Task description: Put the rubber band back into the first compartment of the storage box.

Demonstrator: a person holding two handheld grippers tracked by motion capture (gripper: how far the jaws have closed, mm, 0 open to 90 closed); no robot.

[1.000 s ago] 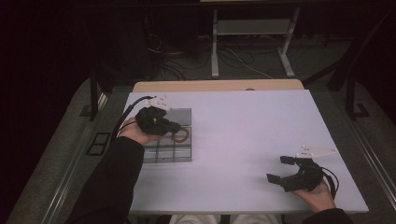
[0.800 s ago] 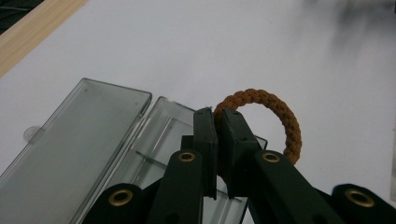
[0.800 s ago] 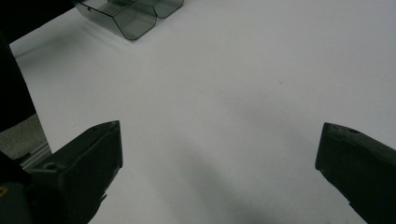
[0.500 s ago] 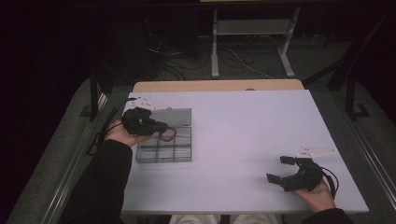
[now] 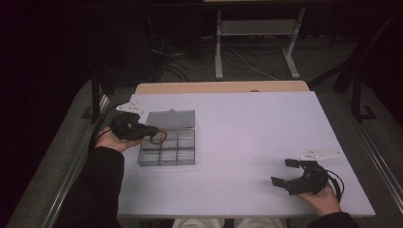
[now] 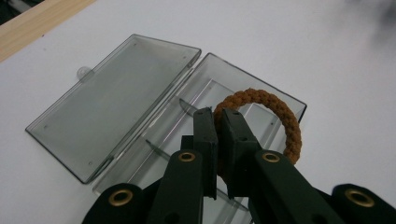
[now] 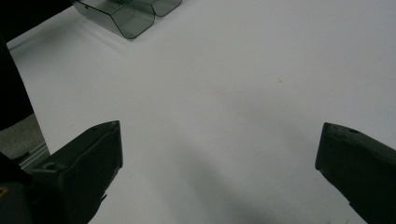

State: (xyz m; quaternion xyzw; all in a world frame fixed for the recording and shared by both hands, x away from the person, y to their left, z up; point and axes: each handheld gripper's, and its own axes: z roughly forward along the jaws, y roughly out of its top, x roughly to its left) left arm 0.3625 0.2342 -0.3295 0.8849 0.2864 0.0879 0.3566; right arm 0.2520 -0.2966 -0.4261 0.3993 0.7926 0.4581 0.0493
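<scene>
Shifted leftward, left hand-held gripper (image 6: 217,122) clenches the brown ring (image 6: 275,112), its near arc hidden behind the jaws.

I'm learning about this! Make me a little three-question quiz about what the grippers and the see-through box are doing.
1. True or false: the clear box has its lid open.
2. What does the left gripper hold? A) a brown braided ring B) a metal key C) nothing
3. Fill in: the right gripper has its jaws ____ over the bare white table.

Key:
1. True; the lid lies flat beside the compartments.
2. A; the jaws pinch the ring above the box.
3. Open; nothing is between them.
</scene>
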